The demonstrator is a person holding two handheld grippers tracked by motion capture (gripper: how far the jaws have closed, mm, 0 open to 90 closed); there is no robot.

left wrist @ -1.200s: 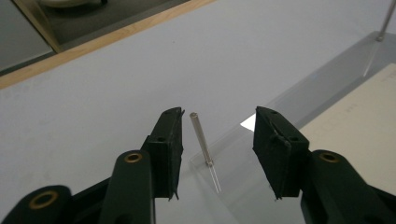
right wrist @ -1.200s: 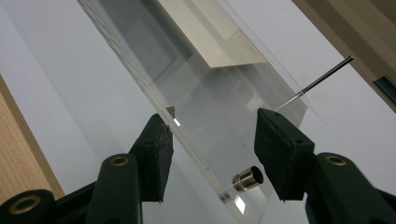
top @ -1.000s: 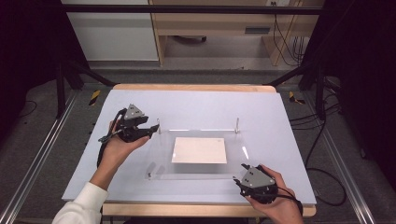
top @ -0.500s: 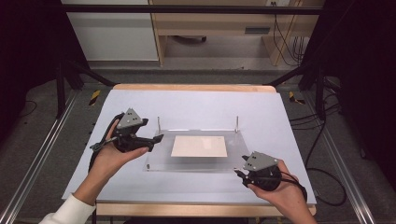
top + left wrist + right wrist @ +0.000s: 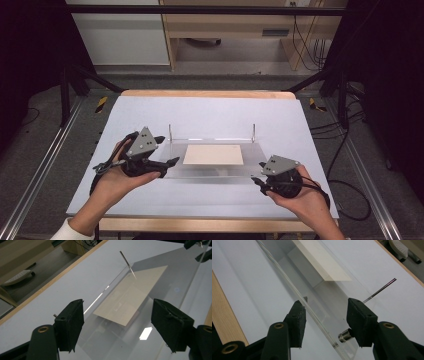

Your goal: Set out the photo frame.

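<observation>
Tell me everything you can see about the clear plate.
The clear plate looks like acrylic: a transparent rectangular sheet lying flat on the white table, a thin metal pin upright at each far corner. A cream sheet shows at its middle. The left gripper and right gripper, both open, straddle its near corners.

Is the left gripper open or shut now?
Open. In the left gripper view, the left gripper has its jaws wide apart, with the clear plate and the beige sheet showing between them.

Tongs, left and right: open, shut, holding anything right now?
Left tongs: open, astride the clear acrylic plate, not clamped.
Right tongs: open around the plate's near edge, holding nothing.
</observation>
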